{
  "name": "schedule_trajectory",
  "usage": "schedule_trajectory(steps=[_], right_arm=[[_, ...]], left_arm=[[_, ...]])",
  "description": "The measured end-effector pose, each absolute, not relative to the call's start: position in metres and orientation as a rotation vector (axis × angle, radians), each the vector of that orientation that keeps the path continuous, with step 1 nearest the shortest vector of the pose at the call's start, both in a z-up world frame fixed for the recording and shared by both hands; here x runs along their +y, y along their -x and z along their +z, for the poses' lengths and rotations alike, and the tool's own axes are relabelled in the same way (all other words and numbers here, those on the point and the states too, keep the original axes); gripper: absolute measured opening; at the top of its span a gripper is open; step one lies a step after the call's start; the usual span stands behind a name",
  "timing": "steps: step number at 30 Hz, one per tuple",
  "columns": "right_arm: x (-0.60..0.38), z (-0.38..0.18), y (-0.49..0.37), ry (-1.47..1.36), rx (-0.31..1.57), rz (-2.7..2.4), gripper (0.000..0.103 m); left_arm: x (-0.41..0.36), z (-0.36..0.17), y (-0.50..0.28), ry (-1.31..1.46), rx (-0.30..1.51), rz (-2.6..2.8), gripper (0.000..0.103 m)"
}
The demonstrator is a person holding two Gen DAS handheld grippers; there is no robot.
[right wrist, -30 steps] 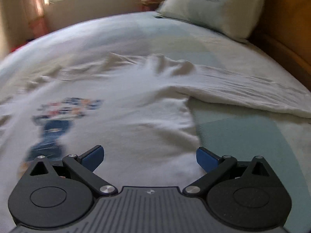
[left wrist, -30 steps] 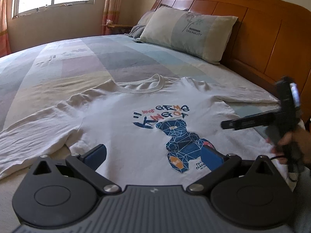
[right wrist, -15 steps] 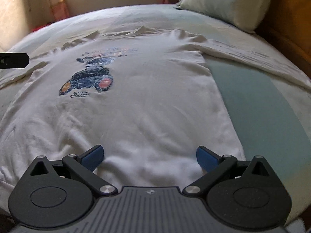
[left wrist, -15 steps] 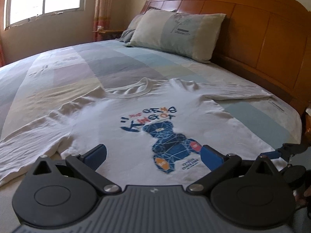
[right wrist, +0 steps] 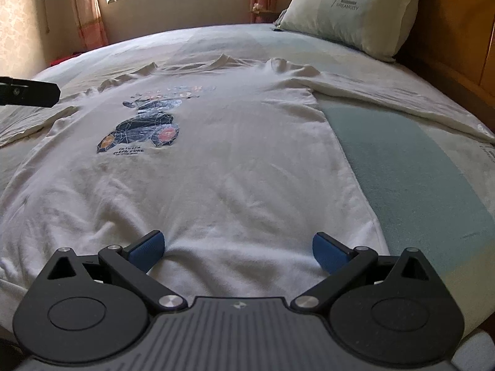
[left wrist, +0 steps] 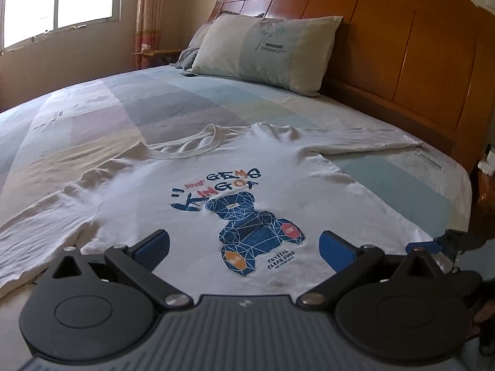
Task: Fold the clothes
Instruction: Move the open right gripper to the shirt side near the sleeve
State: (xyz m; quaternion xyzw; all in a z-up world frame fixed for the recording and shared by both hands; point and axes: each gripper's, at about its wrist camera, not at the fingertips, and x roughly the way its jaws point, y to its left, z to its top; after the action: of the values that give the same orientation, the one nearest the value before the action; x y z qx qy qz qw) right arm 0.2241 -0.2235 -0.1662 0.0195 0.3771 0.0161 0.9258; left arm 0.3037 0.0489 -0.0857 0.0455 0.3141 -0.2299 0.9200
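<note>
Shirt: a white long-sleeved T-shirt (left wrist: 216,204) lies spread flat and face up on the bed (left wrist: 161,108), bear print showing, collar toward the far side and hem toward the near edge.
Sleeves: both reach out sideways – one trails off left, the other (right wrist: 386,99) runs toward the headboard (left wrist: 402,40).
Fold state: no fold shows anywhere; body and sleeves lie in a single layer with light wrinkles near the hem.
Left gripper: the left gripper (left wrist: 244,247) hovers low over the hem end with its blue pads set wide apart and nothing between them.
Right gripper: the right gripper (right wrist: 238,250) is just as wide open – its pads sit at the cloth near the hem, where the fabric puckers, but whether they press it I cannot tell.
Handling: I judge it light, soft knit cotton; it will sag, drag along the sheet, and slip out of a shallow pinch.
Where to hold: likely best at a seamed edge, such as the hem corners, a cuff or a shoulder, taking both layers so front and back travel together.
Risk: pinching the bedsheet along with the shirt looks easy here.
Nearby: a pillow (left wrist: 266,49) sits well clear of the shirt.
</note>
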Motion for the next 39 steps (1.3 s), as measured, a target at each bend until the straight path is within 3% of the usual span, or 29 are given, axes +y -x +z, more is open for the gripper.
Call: schedule_trajectory(steps=[10, 16, 39], right_arm=[[-0.22, -0.141, -0.219, -0.036, 0.814, 0.06, 0.103], [-0.193, -0.158, -0.207, 0.063, 0.849, 0.138, 0.103], [-0.208, -0.13, -0.228, -0.045, 0.886, 0.11, 0.103]], left_arm=[[0.056, -0.085, -0.306, -0.078, 0.648, -0.449, 0.102], [0.054, -0.086, -0.307, -0.086, 0.651, -0.45, 0.102], [0.033, -0.09, -0.3, -0.141, 0.639, -0.498, 0.102]])
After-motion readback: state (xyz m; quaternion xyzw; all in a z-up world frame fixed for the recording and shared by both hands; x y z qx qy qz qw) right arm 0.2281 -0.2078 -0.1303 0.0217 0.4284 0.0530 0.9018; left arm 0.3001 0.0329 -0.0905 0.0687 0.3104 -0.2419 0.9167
